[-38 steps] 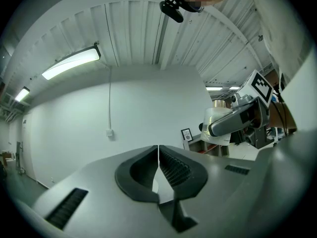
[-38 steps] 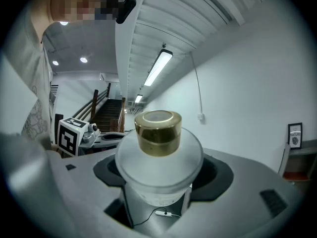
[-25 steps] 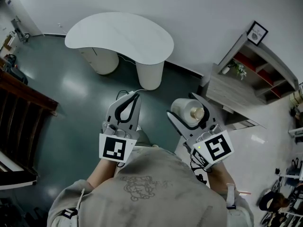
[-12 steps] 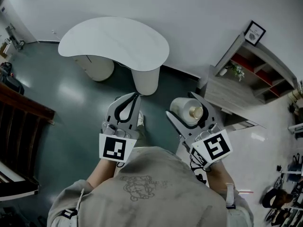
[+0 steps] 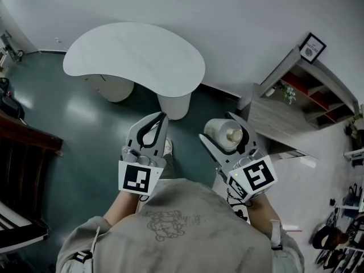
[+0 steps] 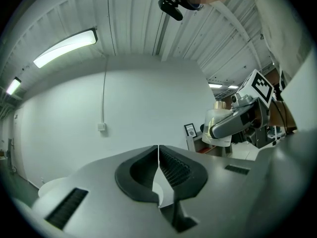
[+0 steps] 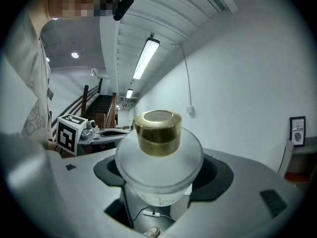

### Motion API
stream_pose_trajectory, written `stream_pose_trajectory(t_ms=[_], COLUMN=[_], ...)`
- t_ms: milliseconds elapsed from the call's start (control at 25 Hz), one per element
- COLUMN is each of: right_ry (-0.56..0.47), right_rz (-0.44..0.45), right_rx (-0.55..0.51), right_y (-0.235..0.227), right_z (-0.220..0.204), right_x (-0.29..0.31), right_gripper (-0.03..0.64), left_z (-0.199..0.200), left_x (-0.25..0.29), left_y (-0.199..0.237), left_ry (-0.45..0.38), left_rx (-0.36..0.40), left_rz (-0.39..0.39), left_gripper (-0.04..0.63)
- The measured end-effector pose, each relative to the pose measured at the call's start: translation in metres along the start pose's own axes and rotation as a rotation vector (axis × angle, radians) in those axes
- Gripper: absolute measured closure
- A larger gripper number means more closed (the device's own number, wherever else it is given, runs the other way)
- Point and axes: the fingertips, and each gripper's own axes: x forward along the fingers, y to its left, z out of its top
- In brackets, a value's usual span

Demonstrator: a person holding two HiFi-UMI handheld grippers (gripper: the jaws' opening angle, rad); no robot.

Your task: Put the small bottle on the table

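Right gripper view: right gripper (image 7: 161,176) clamped round small bottle (image 7: 158,155), frosted body, gold cap (image 7: 157,132). Head view: bottle held above floor, well apart from white table (image 5: 136,50). Left gripper (image 5: 163,117) jaws pressed together, empty.

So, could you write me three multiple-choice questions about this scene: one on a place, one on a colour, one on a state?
1. Where is the small bottle?
A. On the white table
B. Between the fingers of the right gripper
C. On the shelf

2. What colour is its cap?
A. Gold
B. Red
C. Black

3. How are the fingers of the left gripper?
A. Wide apart
B. Shut on the bottle
C. Shut together, nothing between

Answers: 1 B, the right gripper view shows it clamped there; 2 A, the cap shines gold; 3 C, the left gripper view shows the fingers meeting.
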Motion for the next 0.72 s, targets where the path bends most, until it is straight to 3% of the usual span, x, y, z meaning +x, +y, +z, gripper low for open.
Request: stream_pose_trajectory(t_ms=[320,720], right_ry=[0.046,0.080], right_rz=[-0.015,-0.058], right_rx=[0.014,0.006], right_y=[-0.045,-0.106], right_z=[0.009,0.030], right_x=[0.082,0.191], right_gripper=[0.278,0.278], left_z=[-0.011,-0.028], left_x=[0.064,0.160], left_y=[0.070,0.153], left_ry=[0.013,0.036], left_rx=[-0.015,-0.002], left_rz=[-0.001,-0.064], left_gripper=[0.574,0.574])
